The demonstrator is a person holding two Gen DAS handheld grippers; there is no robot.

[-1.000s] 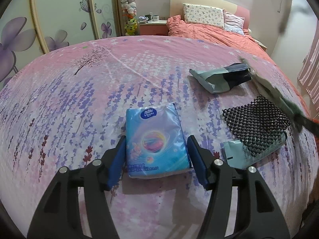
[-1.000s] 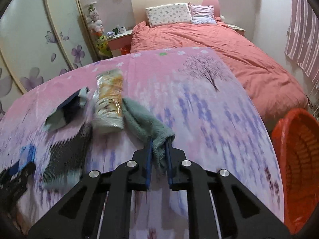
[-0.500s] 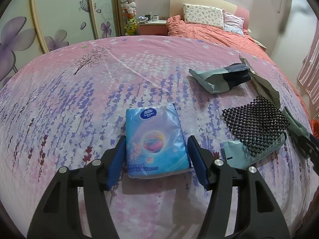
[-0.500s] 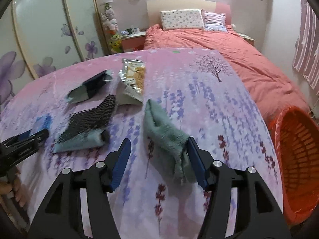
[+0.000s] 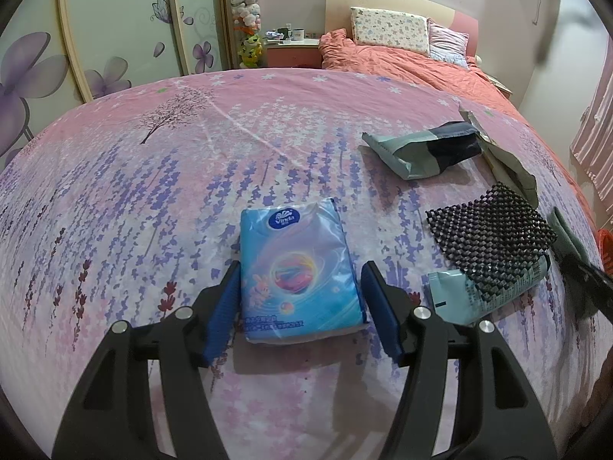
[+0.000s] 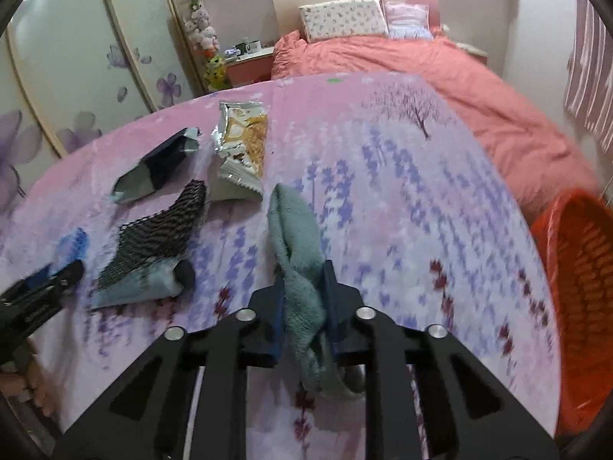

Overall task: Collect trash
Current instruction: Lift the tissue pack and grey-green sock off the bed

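A blue tissue pack [image 5: 299, 268] lies flat on the flowered bedspread between the fingers of my left gripper [image 5: 299, 266]. The blue pads stand close against its two sides, a thin dark gap shows at the right pad, and the gripper is open. My right gripper [image 6: 302, 280] is closing its jaws on a grey-green fluffy cloth [image 6: 295, 230], whose near end is squeezed between the pads while the rest lies on the bed. That cloth [image 5: 567, 230] and gripper show at the right edge of the left wrist view.
Other litter lies between the grippers: a silver snack bag [image 6: 243, 142], a dark grey-green pouch [image 6: 157, 168], and a black mesh mat [image 6: 161, 230] over a pale green packet [image 6: 138, 291]. An orange basket [image 6: 578, 287] stands off the bed's right side. Pillows lie at the far end.
My right gripper held the cloth, opened wide with it lying between the fingers, and has closed on it again. The left gripper and tissue pack have not moved.
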